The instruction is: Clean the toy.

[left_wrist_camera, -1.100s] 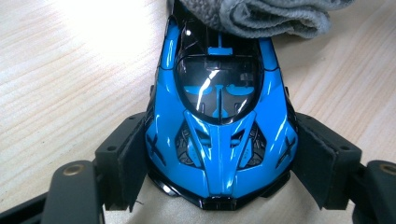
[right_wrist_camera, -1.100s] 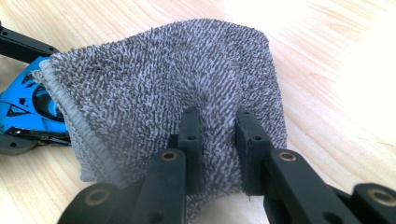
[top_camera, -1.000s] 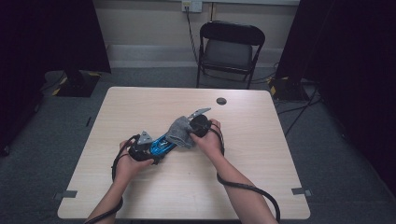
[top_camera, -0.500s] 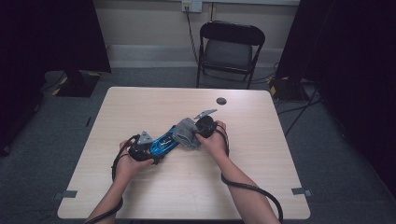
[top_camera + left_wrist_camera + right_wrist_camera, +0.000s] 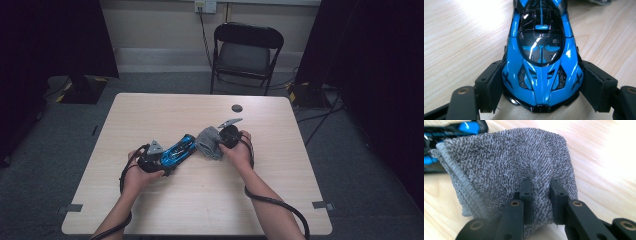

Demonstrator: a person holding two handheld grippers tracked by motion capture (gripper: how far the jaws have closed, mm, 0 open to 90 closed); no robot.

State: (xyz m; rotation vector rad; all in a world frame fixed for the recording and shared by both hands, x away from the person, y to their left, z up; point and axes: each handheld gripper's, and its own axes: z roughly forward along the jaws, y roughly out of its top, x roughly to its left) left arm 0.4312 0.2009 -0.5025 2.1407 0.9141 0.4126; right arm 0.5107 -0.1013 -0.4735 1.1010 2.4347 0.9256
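A glossy blue and black toy car (image 5: 177,149) lies on the wooden table (image 5: 150,110), left of the middle. My left gripper (image 5: 165,159) is shut on the car's near end. In the left gripper view, both pads (image 5: 491,85) press on the flanks of the car (image 5: 541,57), and my left gripper (image 5: 541,86) looks along its body. A folded grey terry cloth (image 5: 209,142) rests at the car's far end. My right gripper (image 5: 220,141) is shut on it. In the right gripper view, the cloth (image 5: 506,157) bunches between the jaws of my right gripper (image 5: 540,192).
A small black round object (image 5: 237,108) lies near the table's far edge. A black folding chair (image 5: 245,50) stands behind the table. A cable trails from each gripper along the forearms to the near edge.
My right gripper has carried the cloth to the right and slightly nearer, off the car's body, so more of the blue car shows. My left gripper and the car have stayed in place.
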